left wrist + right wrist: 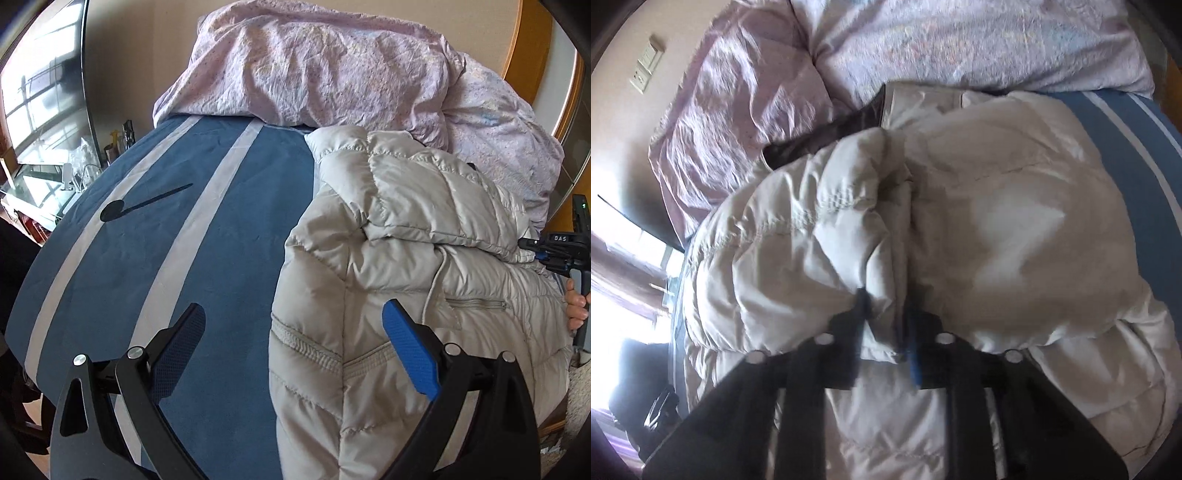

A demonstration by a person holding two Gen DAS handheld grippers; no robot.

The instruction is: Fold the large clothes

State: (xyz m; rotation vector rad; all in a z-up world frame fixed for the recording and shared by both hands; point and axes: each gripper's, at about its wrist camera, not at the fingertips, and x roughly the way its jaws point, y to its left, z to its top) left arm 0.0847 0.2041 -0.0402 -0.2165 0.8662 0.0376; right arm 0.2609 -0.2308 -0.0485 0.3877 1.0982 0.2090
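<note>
**Puffer jacket half bundled on the bed**

The bed sheet was blue with pale stripes, and a crumpled pink duvet lay heaped at its far end against a beige wall. On my left, past the edge of the bed, I saw a dark screen above a cluttered shelf.

The beige puffer jacket lay on the right part of the sheet, its far edge against the duvet, with one quilted section folded over the rest. A thin drawstring hung down across it.

My left gripper hovered low over the near edge of the bed with its jaws wide apart, one blue pad over the sheet and the other over the jacket, gripping nothing.

My right gripper was at the jacket's far right side, jaws clamped on a bunched fold of the jacket. That view was blurred.
</note>
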